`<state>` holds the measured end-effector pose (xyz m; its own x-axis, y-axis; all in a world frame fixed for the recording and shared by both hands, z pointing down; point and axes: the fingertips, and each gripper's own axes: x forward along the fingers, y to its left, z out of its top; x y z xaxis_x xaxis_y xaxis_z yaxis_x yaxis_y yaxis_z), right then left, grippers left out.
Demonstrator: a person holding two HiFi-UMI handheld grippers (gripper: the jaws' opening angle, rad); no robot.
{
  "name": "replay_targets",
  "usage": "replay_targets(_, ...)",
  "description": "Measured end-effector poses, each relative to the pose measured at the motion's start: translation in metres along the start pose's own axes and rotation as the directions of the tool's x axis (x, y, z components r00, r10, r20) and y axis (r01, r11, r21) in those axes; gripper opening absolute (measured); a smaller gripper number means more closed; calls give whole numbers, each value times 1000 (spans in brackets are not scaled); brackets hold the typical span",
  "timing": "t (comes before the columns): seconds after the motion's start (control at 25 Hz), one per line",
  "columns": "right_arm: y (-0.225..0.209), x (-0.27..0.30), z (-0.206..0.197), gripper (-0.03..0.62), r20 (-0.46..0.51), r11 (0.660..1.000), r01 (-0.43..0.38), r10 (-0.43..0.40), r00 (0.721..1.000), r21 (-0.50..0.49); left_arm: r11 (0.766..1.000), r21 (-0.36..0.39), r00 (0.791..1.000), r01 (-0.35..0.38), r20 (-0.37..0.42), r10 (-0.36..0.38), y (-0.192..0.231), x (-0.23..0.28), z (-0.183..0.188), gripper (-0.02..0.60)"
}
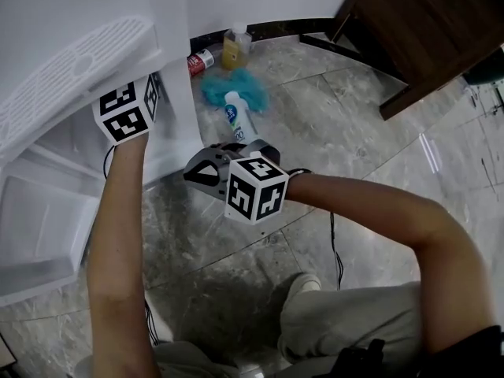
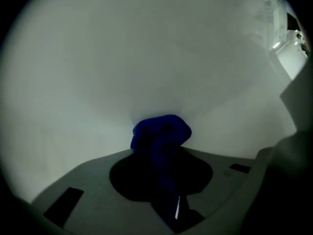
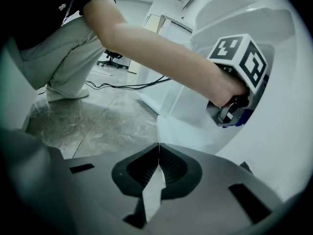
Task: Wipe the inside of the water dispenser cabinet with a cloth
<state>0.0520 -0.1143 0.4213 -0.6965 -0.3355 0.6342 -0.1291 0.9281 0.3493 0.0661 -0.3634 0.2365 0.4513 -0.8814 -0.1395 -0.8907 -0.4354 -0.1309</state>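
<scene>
Reaching into the white cabinet [image 1: 47,211] at 9 o'clock of the head view, the left gripper [image 1: 126,110] pinches the blue cloth [image 2: 161,133] at the inner wall [image 2: 146,58], the right gripper [image 3: 157,163] is closed and empty, and hard dragging could pull the bunched cloth out.

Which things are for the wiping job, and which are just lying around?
For the job: blue cloth, left gripper holding it, white dispenser cabinet.
Lying about: red can, yellow bottle, white bottle, teal fluffy thing.
</scene>
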Motion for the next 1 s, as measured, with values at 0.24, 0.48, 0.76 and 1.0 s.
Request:
replay_targets(0.24, 11, 2, -2, -2, -10, 999, -24, 24, 1000, -29, 998, -60, 1000, -14, 16, 15, -6, -16, -3, 97)
replay_targets(0.48, 0, 8, 15, -2, 21, 999, -11, 13, 1000, -49, 999, -55, 999, -2, 38, 4, -12, -25, 2, 97)
replay_targets(0.76, 3, 5, 5, -2, 3, 999, -13, 14, 1000, -41, 999, -45, 1000, 20, 11, -19, -1, -2, -2, 97)
replay_targets(1.0, 9, 7, -3, -2, -15, 999, -35, 35, 999, -39, 995, -82, 999, 51, -9, -52, -7, -10, -10, 81)
